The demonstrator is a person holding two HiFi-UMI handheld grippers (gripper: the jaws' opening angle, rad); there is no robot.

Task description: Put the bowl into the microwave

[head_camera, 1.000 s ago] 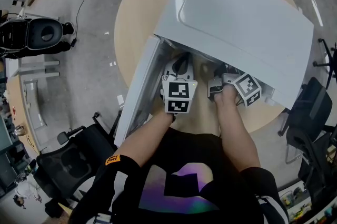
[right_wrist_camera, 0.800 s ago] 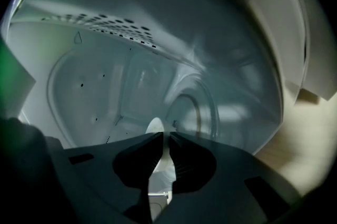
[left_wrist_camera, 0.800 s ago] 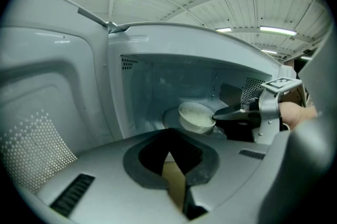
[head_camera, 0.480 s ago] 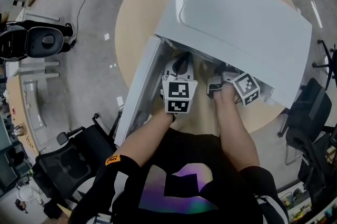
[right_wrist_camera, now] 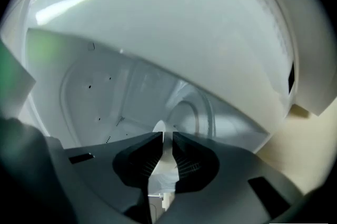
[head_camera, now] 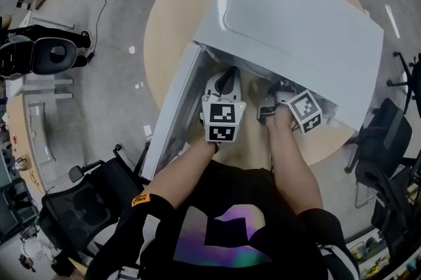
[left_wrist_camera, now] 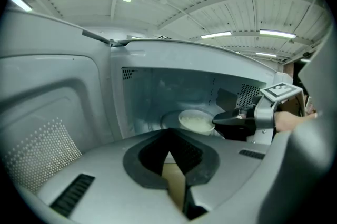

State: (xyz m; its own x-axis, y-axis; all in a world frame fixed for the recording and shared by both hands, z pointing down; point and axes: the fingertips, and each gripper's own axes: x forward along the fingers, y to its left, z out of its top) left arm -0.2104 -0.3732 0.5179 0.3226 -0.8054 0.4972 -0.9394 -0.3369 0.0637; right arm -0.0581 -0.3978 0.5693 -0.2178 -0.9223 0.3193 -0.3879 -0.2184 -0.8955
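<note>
The white microwave (head_camera: 296, 22) stands on the round table with its door (head_camera: 172, 116) swung open to the left. In the left gripper view a white bowl (left_wrist_camera: 196, 122) sits on the turntable (left_wrist_camera: 169, 119) inside the cavity. My right gripper (left_wrist_camera: 216, 122) reaches in from the right, shut on the bowl's near rim. In the right gripper view that rim (right_wrist_camera: 166, 160) shows as a thin white edge pinched in the right gripper (right_wrist_camera: 167, 139). My left gripper (left_wrist_camera: 168, 139) (head_camera: 225, 85) hangs at the opening, shut and holding nothing. The head view hides the bowl and the right gripper's (head_camera: 276, 101) tips.
The open door's inner panel (left_wrist_camera: 47, 128) stands close on the left of the left gripper. The tan table (head_camera: 164, 22) reaches beyond the microwave. Office chairs (head_camera: 85, 203) stand on the floor around the table.
</note>
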